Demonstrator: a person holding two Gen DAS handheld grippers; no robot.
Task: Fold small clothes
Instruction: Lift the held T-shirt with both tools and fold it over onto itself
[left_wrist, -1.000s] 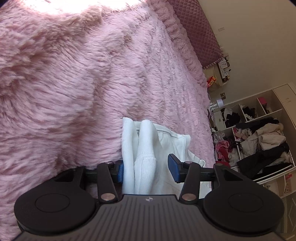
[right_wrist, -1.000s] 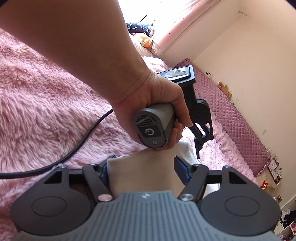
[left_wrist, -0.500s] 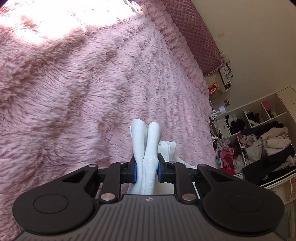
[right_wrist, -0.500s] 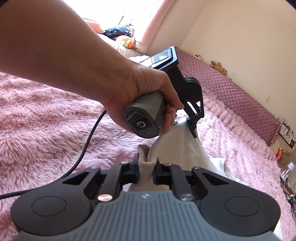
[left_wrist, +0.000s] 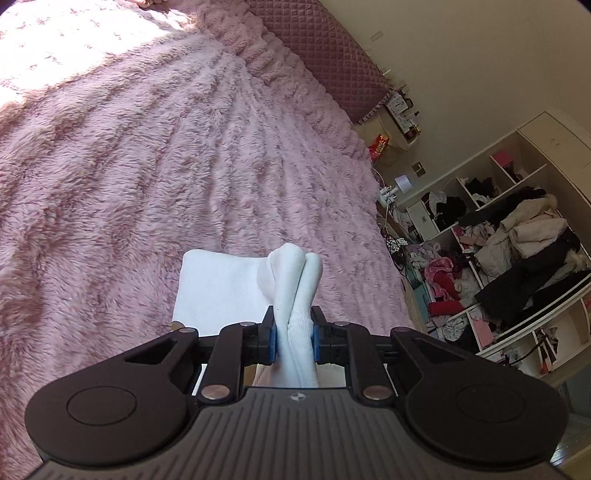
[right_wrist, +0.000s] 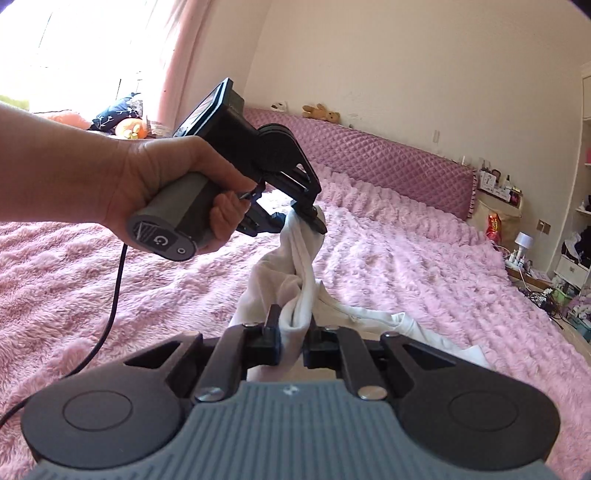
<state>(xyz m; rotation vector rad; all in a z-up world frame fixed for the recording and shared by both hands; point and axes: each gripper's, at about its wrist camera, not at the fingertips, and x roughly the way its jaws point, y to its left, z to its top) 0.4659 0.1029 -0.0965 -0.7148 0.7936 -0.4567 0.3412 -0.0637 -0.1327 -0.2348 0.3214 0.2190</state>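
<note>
A small white garment (right_wrist: 295, 280) hangs above the pink fluffy bed cover (right_wrist: 406, 258), held by both grippers. My left gripper (left_wrist: 293, 334) is shut on a bunched ribbed edge of the white garment (left_wrist: 291, 288); a flat part of it spreads to the left below. My right gripper (right_wrist: 291, 341) is shut on another bunched edge of the garment. In the right wrist view the left gripper (right_wrist: 306, 218), held in a hand, pinches the cloth higher up and farther away. The rest of the cloth trails down to the bed at the right.
The pink bed cover (left_wrist: 147, 166) fills most of the left wrist view. A quilted purple headboard (right_wrist: 369, 155) runs along the wall. Open shelves stuffed with clothes (left_wrist: 517, 258) stand beyond the bed's edge. A black cable (right_wrist: 114, 295) lies across the bed at left.
Both grippers closed on the white garment, which lay on the bed, and lifted it. The left gripper has risen higher and moved away from the right one.
</note>
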